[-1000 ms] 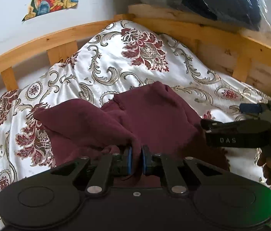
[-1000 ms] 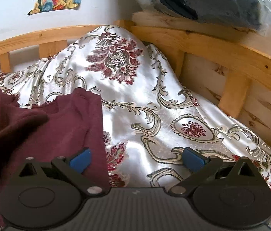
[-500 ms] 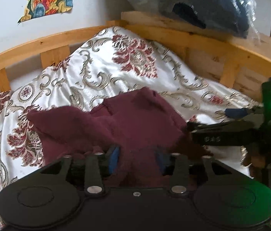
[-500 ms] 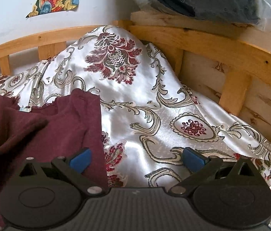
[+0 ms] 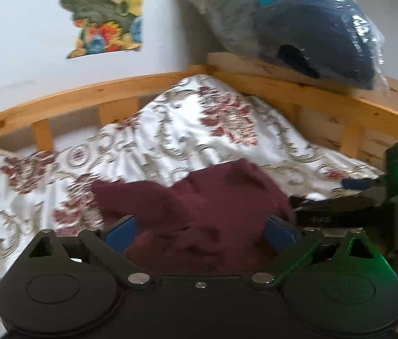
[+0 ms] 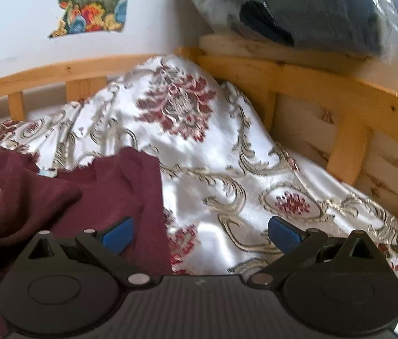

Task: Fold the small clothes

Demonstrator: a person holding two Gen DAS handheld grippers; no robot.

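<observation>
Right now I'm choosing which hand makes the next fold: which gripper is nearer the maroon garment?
Left. The left gripper is opening, the maroon garment bunched between its pads. The right gripper stands open at the garment's right edge, mostly over bedspread.

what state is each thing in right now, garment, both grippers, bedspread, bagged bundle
maroon garment: lying rumpled on the bedspread, partly folded over itself
left gripper: jaws opening, cloth between them but not pinched
right gripper: jaws open, holding nothing
bedspread: wrinkled, bunched up against the bed frame
plastic-bagged bundle: resting on the wooden rail

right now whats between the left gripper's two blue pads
In the left wrist view, the maroon garment lies between the opening left gripper's pads, which no longer press on it.
</observation>
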